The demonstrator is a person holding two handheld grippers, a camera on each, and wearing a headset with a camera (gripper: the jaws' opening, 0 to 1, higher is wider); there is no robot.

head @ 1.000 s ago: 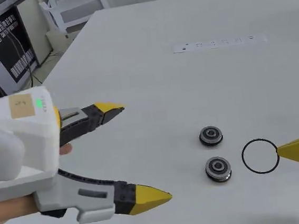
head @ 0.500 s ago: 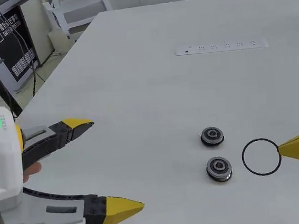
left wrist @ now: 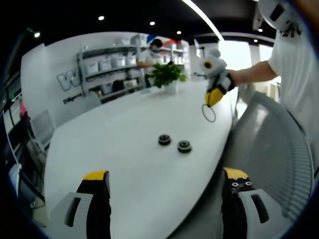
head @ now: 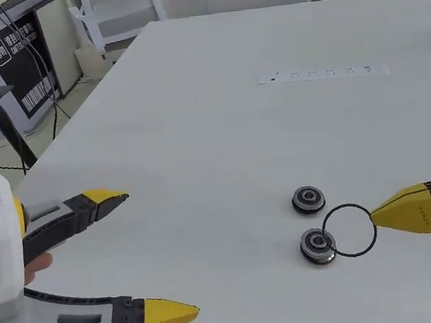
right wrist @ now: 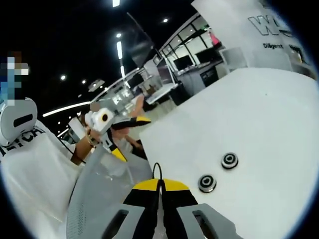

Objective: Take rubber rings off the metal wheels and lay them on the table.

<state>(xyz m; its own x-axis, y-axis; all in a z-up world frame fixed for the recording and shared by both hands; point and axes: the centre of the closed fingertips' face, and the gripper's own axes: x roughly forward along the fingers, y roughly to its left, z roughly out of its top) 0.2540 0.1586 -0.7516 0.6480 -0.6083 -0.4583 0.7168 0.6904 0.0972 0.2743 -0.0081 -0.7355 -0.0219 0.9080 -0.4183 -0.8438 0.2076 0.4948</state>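
**Rubber ring (head: pixel 347 206) gripped in the shut right gripper (head: pixel 381 217) above the table (head: pixel 220 130)**
Judged thin, light and limp, the ring is pinched by its rim at the jaw tips. Two metal wheels (head: pixel 317 244) are seen just beyond them. The left gripper (head: pixel 162 253) is held wide open, empty, by the table's near edge. Bare tabletop is offered ahead.

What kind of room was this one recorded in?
Probably an open office or showroom: a long white table with a flush socket strip, wall shelving holding boxes, a potted plant and ceiling spotlights.
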